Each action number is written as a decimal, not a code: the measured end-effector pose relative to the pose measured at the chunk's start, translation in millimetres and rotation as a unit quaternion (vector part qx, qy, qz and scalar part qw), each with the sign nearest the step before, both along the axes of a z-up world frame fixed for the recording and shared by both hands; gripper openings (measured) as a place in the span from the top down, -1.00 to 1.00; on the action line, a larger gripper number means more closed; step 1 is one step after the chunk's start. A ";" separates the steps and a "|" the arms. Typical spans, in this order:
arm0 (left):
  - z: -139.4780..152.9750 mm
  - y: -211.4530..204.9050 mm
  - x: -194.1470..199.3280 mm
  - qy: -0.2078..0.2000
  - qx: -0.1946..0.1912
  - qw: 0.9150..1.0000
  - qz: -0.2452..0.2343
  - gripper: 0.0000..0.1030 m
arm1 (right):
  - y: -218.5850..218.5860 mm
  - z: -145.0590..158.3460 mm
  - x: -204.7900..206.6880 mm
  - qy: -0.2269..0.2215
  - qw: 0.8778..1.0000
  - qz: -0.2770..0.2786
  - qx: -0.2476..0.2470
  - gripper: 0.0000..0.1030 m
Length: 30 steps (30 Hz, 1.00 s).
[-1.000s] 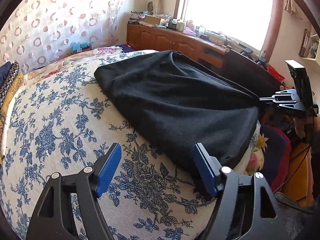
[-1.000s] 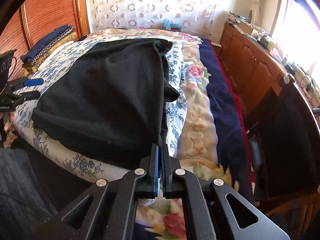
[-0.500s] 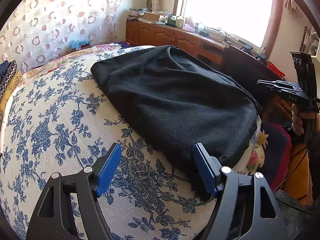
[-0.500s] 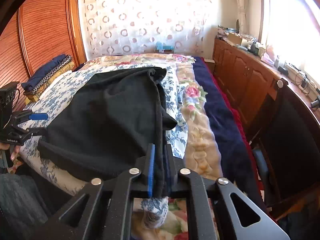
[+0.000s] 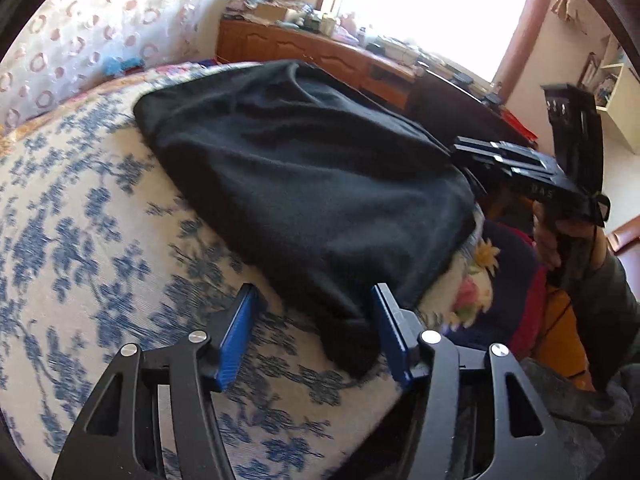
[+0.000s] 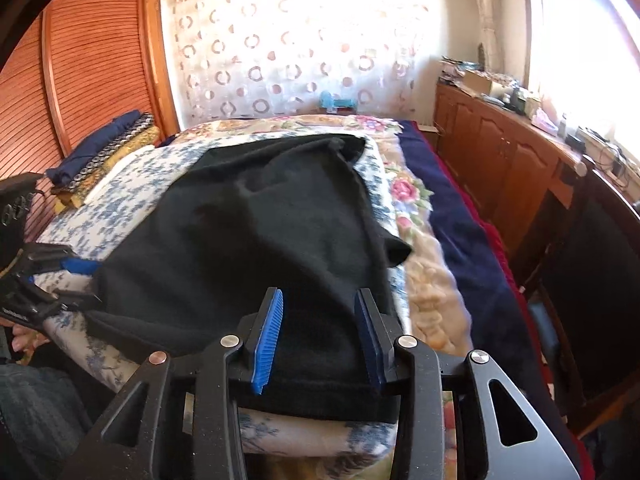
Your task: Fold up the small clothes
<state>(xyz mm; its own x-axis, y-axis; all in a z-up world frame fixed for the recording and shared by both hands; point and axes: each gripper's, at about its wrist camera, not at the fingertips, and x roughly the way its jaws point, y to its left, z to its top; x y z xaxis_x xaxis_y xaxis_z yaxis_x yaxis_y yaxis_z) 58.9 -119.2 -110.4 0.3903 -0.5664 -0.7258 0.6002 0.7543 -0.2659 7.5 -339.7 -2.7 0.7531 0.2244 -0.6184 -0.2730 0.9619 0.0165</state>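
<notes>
A black garment (image 5: 304,184) lies spread over the blue-flowered bed cover (image 5: 80,240). Its near corner sits between the blue pads of my left gripper (image 5: 314,324). Those jaws are closing, and the left pad still stands clear of the cloth. In the right wrist view the garment (image 6: 260,248) reaches the bed's near edge. My right gripper (image 6: 319,340) is opening over that edge, with cloth lying loose between the pads. Each gripper also shows in the other's view: the right gripper (image 5: 480,160) at the garment's right side, the left gripper (image 6: 68,272) at its left.
A stack of folded cloths (image 6: 104,148) lies at the bed's far left beside a louvred wardrobe (image 6: 80,60). Wooden cabinets (image 6: 500,160) with clutter run under the window. A dark chair (image 6: 592,272) stands close on the right. A hand (image 5: 560,236) holds the right gripper.
My right gripper went from shut on the garment's edge to open, and the cloth now lies slack between its pads. My left gripper's jaws have narrowed around the near corner.
</notes>
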 end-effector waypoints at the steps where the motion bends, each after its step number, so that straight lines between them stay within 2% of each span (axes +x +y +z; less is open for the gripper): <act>1: -0.1 -1.1 -1.5 -0.003 0.001 1.000 -0.004 -0.15 | 3.1 0.7 -0.8 -0.002 1.000 0.005 0.002 0.10; 3: 0.2 -3.5 -2.4 0.000 0.003 1.000 -0.011 -0.15 | 10.8 1.8 -2.3 -0.001 1.000 0.016 0.002 0.07; 5: -0.3 -5.3 -3.8 0.009 -0.007 1.000 -0.022 0.26 | 17.2 2.3 -3.6 0.000 1.000 0.029 0.002 0.06; 6: -0.7 -7.3 -4.8 0.013 -0.011 0.999 -0.031 0.38 | 21.3 2.0 -4.5 0.000 0.999 0.035 0.002 0.06; 7: 0.0 -9.2 -6.1 0.012 -0.013 0.999 -0.035 0.64 | 24.0 2.0 -4.9 0.000 0.999 0.042 0.002 0.03; 8: 2.3 -10.4 -7.6 0.006 -0.014 0.999 -0.034 0.76 | 26.8 2.4 -6.2 0.001 0.999 0.049 0.001 0.00; 13: 35.7 -7.9 0.7 -0.017 -0.050 0.998 -0.027 0.81 | 34.8 8.2 -12.7 0.004 0.996 0.086 0.005 -0.06; 17: 64.9 -9.4 8.4 -0.048 -0.061 0.997 -0.018 0.82 | 33.7 12.6 -17.1 0.000 0.994 0.108 0.009 -0.26; 21: 82.3 -12.6 15.5 -0.066 -0.070 0.995 -0.011 0.82 | 32.7 8.5 -17.2 0.006 0.992 0.129 0.011 -0.29; 27: 90.9 -15.2 19.8 -0.079 -0.073 0.994 -0.002 0.82 | 24.3 -7.2 -8.7 0.011 0.993 0.108 -0.044 -0.31; 30: 89.7 -10.4 19.0 -0.078 -0.077 0.994 0.003 0.82 | 13.6 -20.1 0.5 0.029 0.994 0.083 -0.072 -0.31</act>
